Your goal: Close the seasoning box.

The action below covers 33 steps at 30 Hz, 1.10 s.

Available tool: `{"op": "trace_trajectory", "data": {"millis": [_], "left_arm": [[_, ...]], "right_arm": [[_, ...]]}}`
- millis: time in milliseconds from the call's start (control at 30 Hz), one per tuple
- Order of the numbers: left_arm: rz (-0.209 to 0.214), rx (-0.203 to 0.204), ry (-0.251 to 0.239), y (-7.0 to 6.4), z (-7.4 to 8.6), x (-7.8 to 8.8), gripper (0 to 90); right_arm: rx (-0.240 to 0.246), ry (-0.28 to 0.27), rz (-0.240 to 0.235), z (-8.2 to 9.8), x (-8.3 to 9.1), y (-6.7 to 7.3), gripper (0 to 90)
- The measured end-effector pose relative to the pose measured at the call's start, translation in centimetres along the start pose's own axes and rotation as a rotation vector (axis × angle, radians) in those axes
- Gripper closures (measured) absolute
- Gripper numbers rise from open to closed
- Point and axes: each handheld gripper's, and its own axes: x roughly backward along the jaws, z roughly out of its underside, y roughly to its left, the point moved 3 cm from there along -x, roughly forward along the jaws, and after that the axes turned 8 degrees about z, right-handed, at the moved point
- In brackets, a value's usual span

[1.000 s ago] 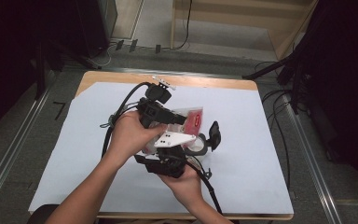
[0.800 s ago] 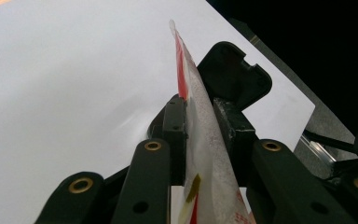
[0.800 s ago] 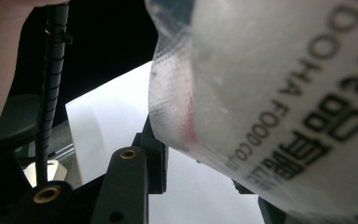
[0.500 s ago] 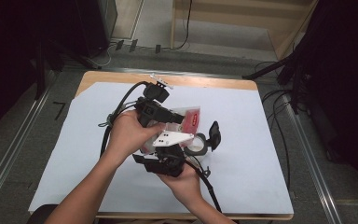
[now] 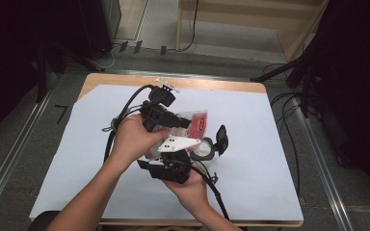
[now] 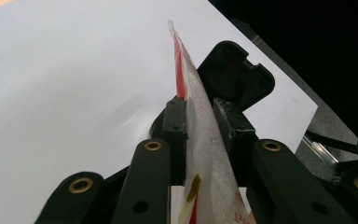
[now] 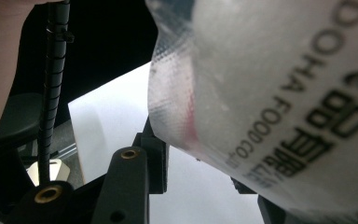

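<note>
The frosted plastic bag [image 7: 270, 93] carries black print in the right gripper view: "DOHA FOOD CO", with a row of Chinese characters beside it, too blurred and cropped to read. Nothing else is legible.

bare white sheet [image 5: 270, 144] all around, packet [image 5: 197, 122] between claws

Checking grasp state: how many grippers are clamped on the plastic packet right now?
2. The left gripper pinches the packet edge-on between its pads above the table middle. The right gripper holds its printed end, nearer the person; that far jaw is mostly hidden behind the packet.
</note>
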Motion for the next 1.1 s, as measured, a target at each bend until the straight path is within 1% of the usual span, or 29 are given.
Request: {"op": "trace_trajectory", "data": {"millis": [233,733,1100], "left_arm": [[0.003,-0.01,0.002,-0.13,0.01,0.01,75.9],[-0.001,-0.008,-0.001,-0.24,0.02,0.01,76.1],[0.003,-0.015,-0.002,-0.42,0.04,-0.04,76.1]], "right_arm": [[0.004,-0.005,-0.001,0.07,0.03,0.03,64.4],[0.001,-0.004,0.001,0.14,0.06,0.12,64.4],[-0.005,-0.016,0.017,0.28,0.16,0.31,64.6]]}}
